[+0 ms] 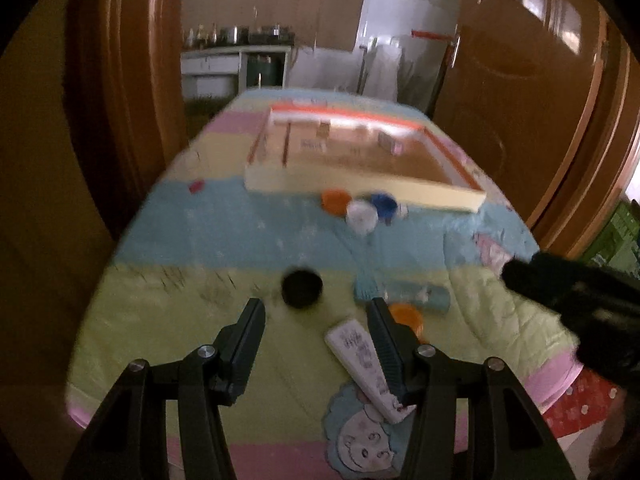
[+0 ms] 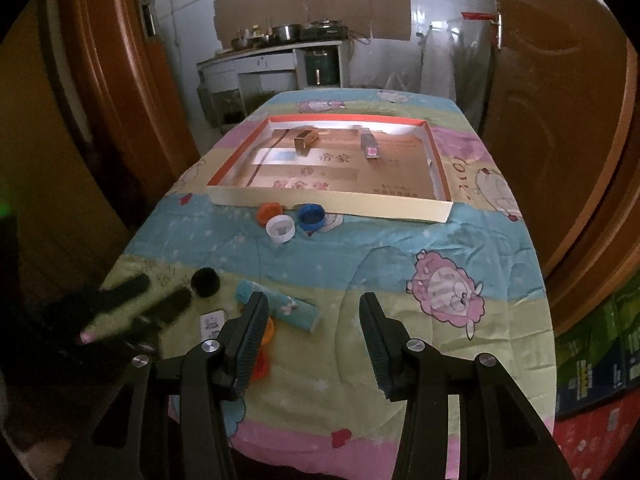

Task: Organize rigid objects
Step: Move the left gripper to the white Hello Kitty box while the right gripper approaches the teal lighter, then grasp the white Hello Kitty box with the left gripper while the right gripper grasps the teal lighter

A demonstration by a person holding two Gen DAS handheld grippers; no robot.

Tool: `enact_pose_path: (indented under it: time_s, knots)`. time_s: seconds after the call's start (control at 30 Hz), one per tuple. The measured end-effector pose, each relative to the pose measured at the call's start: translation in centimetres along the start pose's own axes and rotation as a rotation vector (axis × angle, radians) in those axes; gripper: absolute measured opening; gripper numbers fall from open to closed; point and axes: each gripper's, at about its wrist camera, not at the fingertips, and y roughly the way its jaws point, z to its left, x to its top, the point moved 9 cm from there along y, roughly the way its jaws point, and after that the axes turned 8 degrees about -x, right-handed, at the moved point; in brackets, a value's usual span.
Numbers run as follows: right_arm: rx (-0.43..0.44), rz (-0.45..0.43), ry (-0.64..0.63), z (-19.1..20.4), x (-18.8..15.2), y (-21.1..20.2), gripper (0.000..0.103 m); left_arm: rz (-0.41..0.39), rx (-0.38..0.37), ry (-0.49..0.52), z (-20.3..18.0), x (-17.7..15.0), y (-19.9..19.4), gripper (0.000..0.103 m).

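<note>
A shallow cardboard tray (image 2: 332,209) with an orange rim lies at the far end of the table and holds two small boxes (image 2: 306,140). In front of it sit an orange cap (image 2: 269,212), a white cap (image 2: 281,229) and a blue cap (image 2: 312,217). Nearer lie a black cap (image 1: 301,287), a light blue box (image 2: 280,308), an orange cap (image 1: 406,316) and a white flat box (image 1: 366,364). My left gripper (image 1: 316,308) is open above the near table, just short of the black cap. My right gripper (image 2: 312,304) is open and empty over the near table edge.
The table is covered by a striped cartoon blanket (image 2: 440,264). Wooden doors (image 2: 560,120) stand on both sides. Stacked boxes (image 2: 600,360) sit at the lower right. A kitchen counter (image 2: 280,52) with pots is behind the table.
</note>
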Motion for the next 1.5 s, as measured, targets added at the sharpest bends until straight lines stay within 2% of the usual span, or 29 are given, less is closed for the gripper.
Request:
enact_pose_path:
  time_s: [0.17, 0.43, 0.7, 0.9, 1.1, 1.27, 1.5]
  knots:
    - [0.003, 0.003, 0.019, -1.1, -0.6, 0.1, 0.049, 0.047, 0.001, -0.034, -0.3, -1.7, 1.7, 0.053]
    - [0.006, 0.008, 0.056, -2.9, -1.4, 0.1, 0.049, 0.049, 0.012, -0.057, -0.9, -2.1, 2.5, 0.053]
    - [0.013, 0.021, 0.066, -3.6, -2.0, 0.5, 0.049, 0.046, 0.036, -0.005, -1.4, -2.4, 2.6, 0.053]
    - [0.009, 0.034, 0.077, -4.2, -2.3, 1.0, 0.049, 0.061, -0.039, 0.035, -0.9, -2.6, 2.0, 0.035]
    - [0.030, 0.060, 0.064, -3.6, -2.8, 1.9, 0.049, 0.074, -0.088, 0.063, 0.1, -1.8, 2.4, 0.029]
    - [0.098, 0.089, -0.008, -2.1, -3.0, 3.4, 0.049, 0.081, -0.103, 0.108, 0.3, -1.2, 2.8, 0.029]
    - [0.033, 0.054, -0.354, -0.4, -3.2, 6.1, 0.049, 0.089, -0.141, 0.154, 0.5, -0.8, 3.4, 0.029]
